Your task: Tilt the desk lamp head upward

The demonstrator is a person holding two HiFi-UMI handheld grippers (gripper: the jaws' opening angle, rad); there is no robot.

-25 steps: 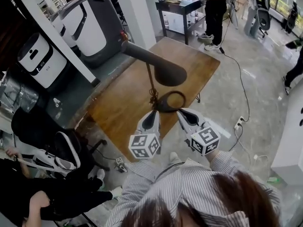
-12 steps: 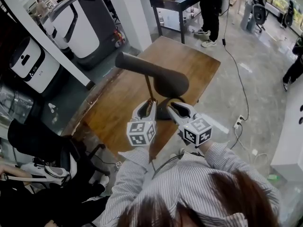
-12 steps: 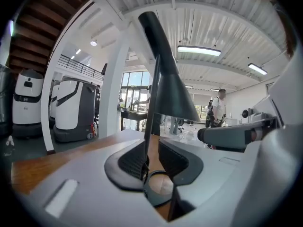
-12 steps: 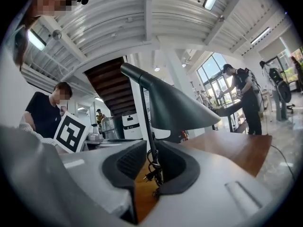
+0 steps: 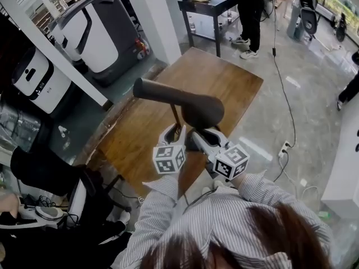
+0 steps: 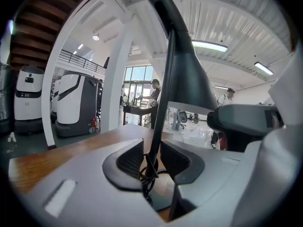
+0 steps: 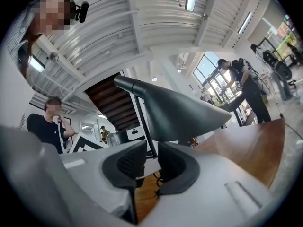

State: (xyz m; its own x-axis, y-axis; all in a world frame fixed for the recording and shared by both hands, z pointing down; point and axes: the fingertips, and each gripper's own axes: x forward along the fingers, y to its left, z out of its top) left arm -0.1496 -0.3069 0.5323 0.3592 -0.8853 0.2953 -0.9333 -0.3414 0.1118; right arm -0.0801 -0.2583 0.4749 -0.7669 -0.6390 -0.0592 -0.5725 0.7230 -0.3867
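Between the opening fingers [image 6: 128, 160] of the left gripper [image 6: 151, 159] stands the thin dark stem [image 6: 160, 112] of the desk lamp [image 5: 193, 106]. Alongside, the right gripper [image 7: 151, 162] has its fingers [image 7: 130, 162] slightly apart, gripping nothing. Overhead, the matte dark cone head [image 5: 185, 100] lies near level, wide mouth toward the person's right, at the wooden counter's [image 5: 224, 74] near edge. Both grippers point forward, side by side.

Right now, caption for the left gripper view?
Left gripper, jaws opening, straddles the desk lamp's stem below its dark head.

Dark grey lamp head [image 5: 190, 102], brown wooden table [image 5: 230, 77], black-and-white marker cube [image 5: 169, 158], grey-striped shirt [image 5: 213, 217]
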